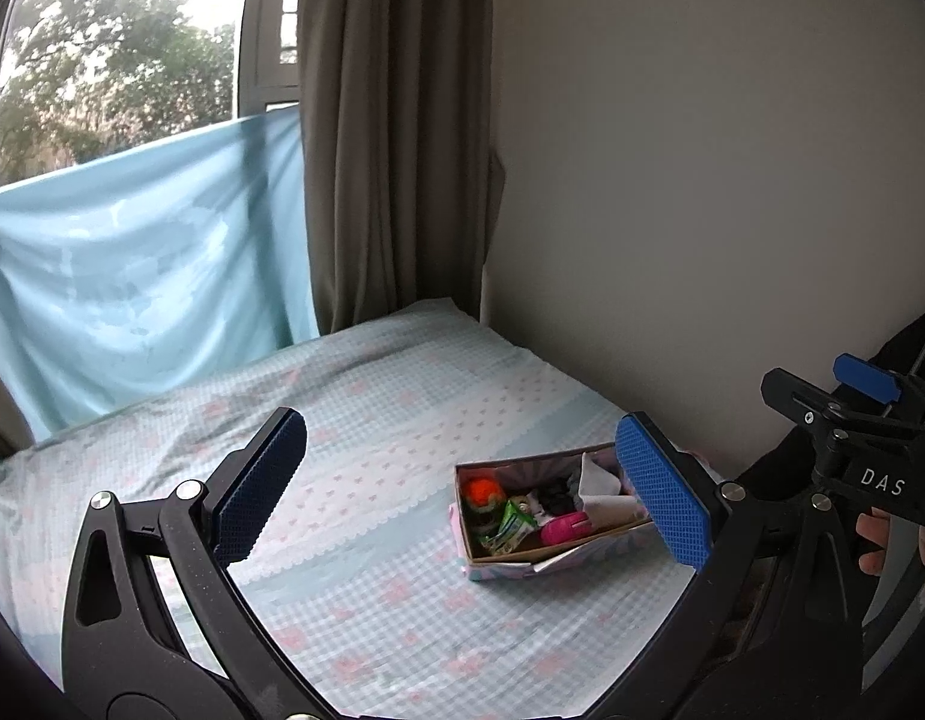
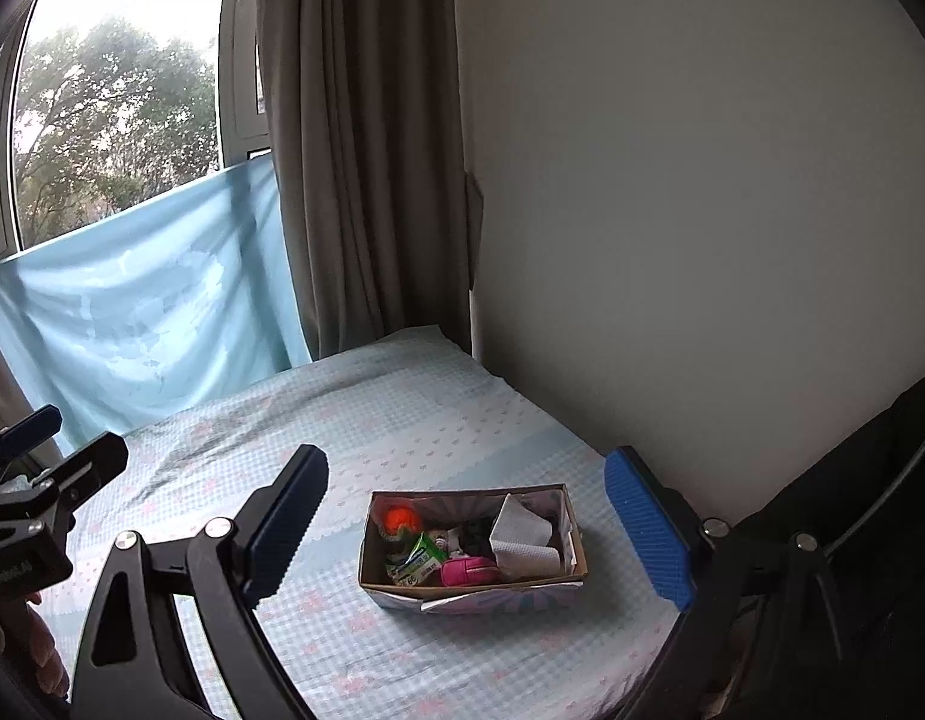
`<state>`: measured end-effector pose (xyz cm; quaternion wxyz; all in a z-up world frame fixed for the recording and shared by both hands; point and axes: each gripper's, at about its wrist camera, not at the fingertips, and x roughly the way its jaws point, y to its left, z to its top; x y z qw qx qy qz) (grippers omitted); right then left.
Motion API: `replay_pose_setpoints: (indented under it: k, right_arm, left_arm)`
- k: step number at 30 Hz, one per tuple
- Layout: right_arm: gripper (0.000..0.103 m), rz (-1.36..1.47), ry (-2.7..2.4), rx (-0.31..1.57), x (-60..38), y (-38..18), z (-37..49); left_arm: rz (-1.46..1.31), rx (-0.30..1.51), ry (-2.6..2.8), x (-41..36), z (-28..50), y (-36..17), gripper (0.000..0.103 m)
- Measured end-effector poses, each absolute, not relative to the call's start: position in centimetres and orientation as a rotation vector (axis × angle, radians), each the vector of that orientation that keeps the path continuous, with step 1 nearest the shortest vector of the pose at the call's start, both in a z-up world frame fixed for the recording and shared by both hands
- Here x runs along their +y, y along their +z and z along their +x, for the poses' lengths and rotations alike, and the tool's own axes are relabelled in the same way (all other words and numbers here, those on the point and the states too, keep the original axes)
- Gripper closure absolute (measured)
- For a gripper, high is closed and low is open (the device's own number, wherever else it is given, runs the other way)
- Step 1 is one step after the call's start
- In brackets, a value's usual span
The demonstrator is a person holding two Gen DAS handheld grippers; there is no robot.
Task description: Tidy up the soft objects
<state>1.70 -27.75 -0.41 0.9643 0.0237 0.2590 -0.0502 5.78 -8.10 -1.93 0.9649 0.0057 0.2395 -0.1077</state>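
Sitting on bed (image 2: 402, 420): box (image 2: 471, 591) holding tissue (image 2: 522, 540), pink pouch (image 2: 469, 571); both claws wide open, empty.

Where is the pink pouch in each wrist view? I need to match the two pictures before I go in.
Left wrist: the pink pouch lies in the cardboard box, lower centre-right, by the near wall, left of the right finger pad.
Right wrist: the pink pouch sits at lower centre, against the box's near wall.
Shared landmark: the orange ball in the box's far-left corner.
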Motion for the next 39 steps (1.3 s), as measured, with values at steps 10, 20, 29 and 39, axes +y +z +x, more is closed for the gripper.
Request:
replay_pose_setpoints:
  k: [10, 20, 29, 39]
  right_arm:
    - [0.011, 0.055, -0.105, 0.518, -27.57, -0.25, 1.81]
    - [0.011, 0.053, -0.106, 0.517, -27.53, -0.14, 2.07]
    - [0.011, 0.061, -0.111, 0.505, -28.04, 0.11, 2.04]
    - [0.011, 0.066, -0.121, 0.499, -28.36, 0.21, 1.87]
  left_arm:
    - [0.014, 0.476, -0.213, -7.67, 6.33, -2.20, 0.000]
    - [0.016, 0.472, -0.200, -7.40, 6.13, -2.16, 0.000]
    - [0.016, 0.464, -0.194, -7.56, 5.98, -1.93, 0.000]
    - [0.032, 0.457, -0.196, -8.19, 5.68, -1.97, 0.000]
